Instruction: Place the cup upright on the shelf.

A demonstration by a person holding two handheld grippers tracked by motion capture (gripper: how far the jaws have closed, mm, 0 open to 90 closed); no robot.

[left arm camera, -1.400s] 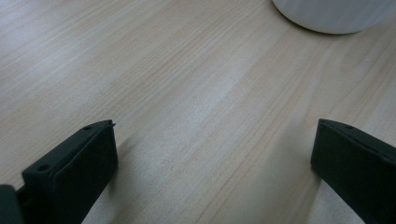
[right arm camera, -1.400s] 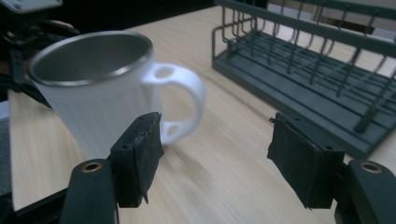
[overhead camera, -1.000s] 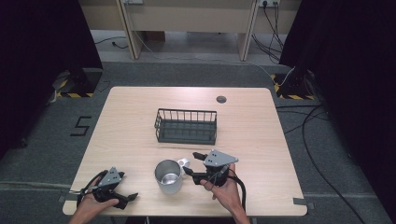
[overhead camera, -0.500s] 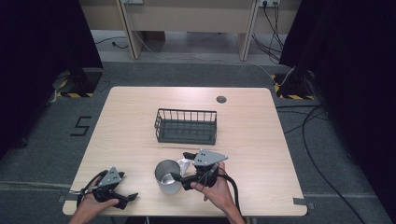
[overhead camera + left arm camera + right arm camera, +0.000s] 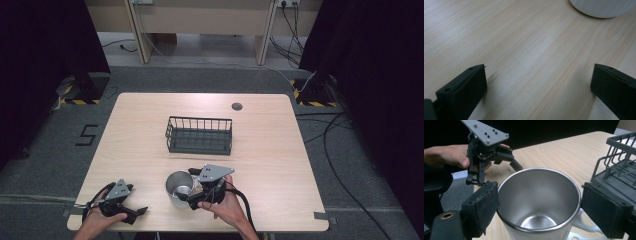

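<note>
A white mug with a steel lining (image 5: pixel 179 187) stands upright near the table's front edge, its handle toward the right gripper. My right gripper (image 5: pixel 191 189) reaches in from the mug's right. In the right gripper view its pads (image 5: pixel 482 207) sit on either side of the mug (image 5: pixel 539 202) at rim height. The jaws have just been opening, so the gripper is open with the mug between them. My left gripper (image 5: pixel 137 200) rests at the front left, open (image 5: pixel 537 82) over bare wood, with the mug's base (image 5: pixel 601 7) ahead of it. It also shows beyond the mug as the left gripper (image 5: pixel 510 161).
A dark wire basket (image 5: pixel 199 135) stands at the middle of the wooden table (image 5: pixel 140 125), just behind the mug and close to the right jaw (image 5: pixel 616 165). A small dark round disc (image 5: pixel 236 106) lies at the back. Cables trail from both grippers.
My right gripper has slid left to the mug and its jaws have opened around the rim. The left gripper and the mug have stayed put.
</note>
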